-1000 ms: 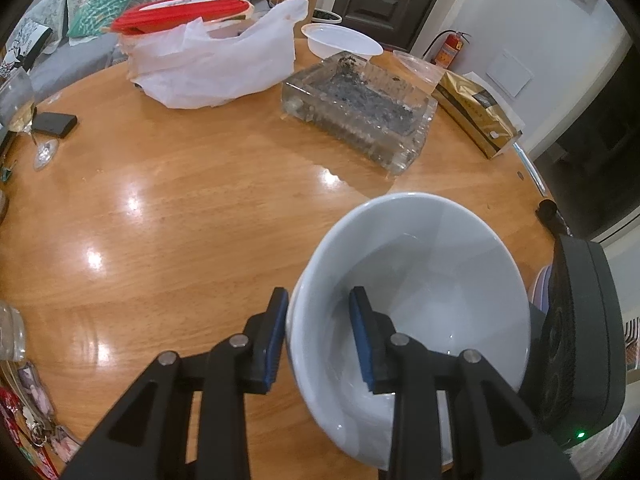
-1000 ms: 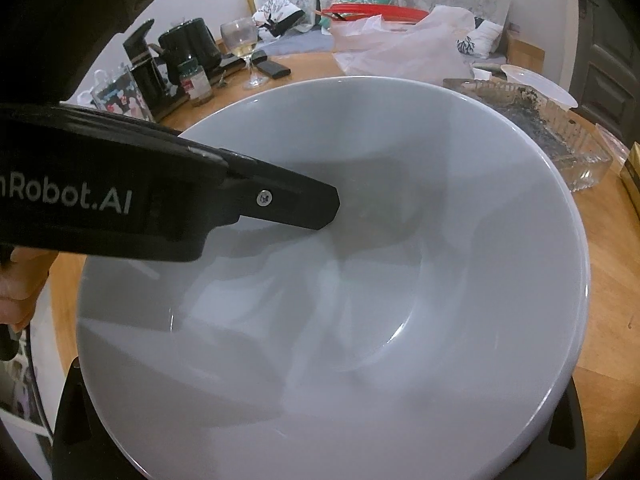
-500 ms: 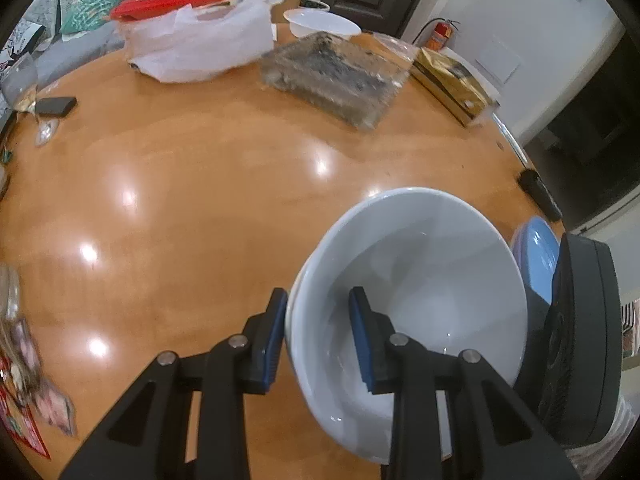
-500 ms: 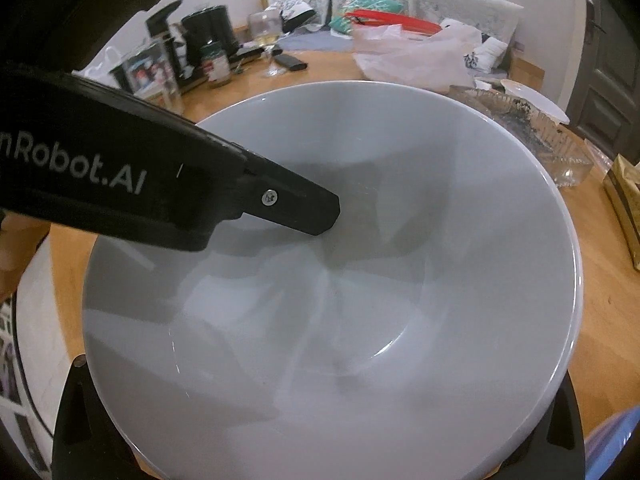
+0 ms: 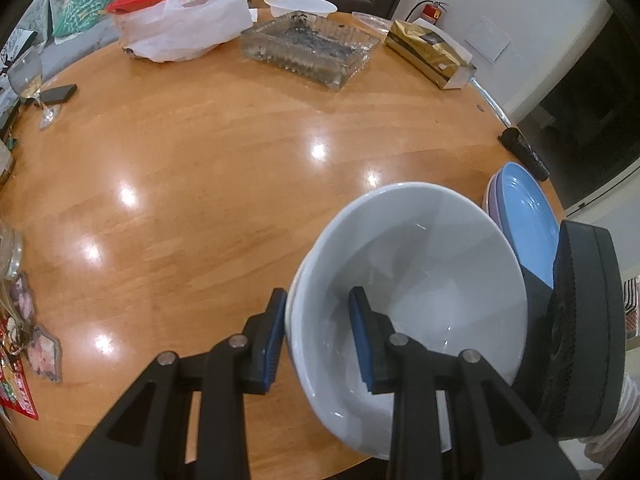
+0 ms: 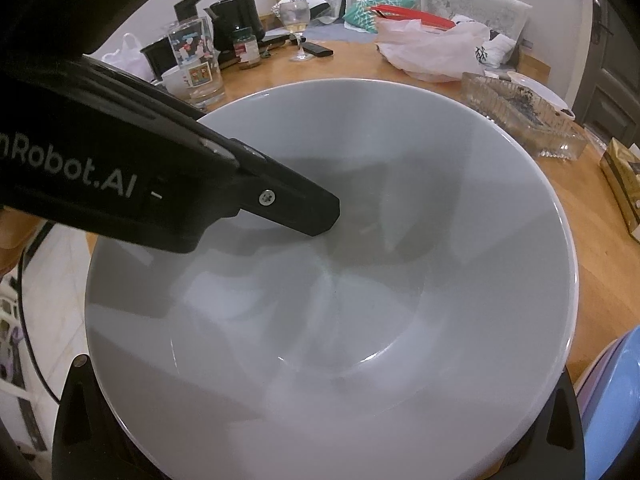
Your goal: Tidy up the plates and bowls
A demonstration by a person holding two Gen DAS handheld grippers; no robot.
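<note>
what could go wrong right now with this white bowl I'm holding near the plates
The left hand-held gripper pinches only the rim of the tilted white bowl, so it could slip or twist out. The blue plate stack sits right at the table edge beside it; a bump might push the plates off.

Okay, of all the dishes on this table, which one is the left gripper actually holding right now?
The big white bowl: the left gripper pinches its near rim. The blue plate and the far white dish sit untouched.
</note>
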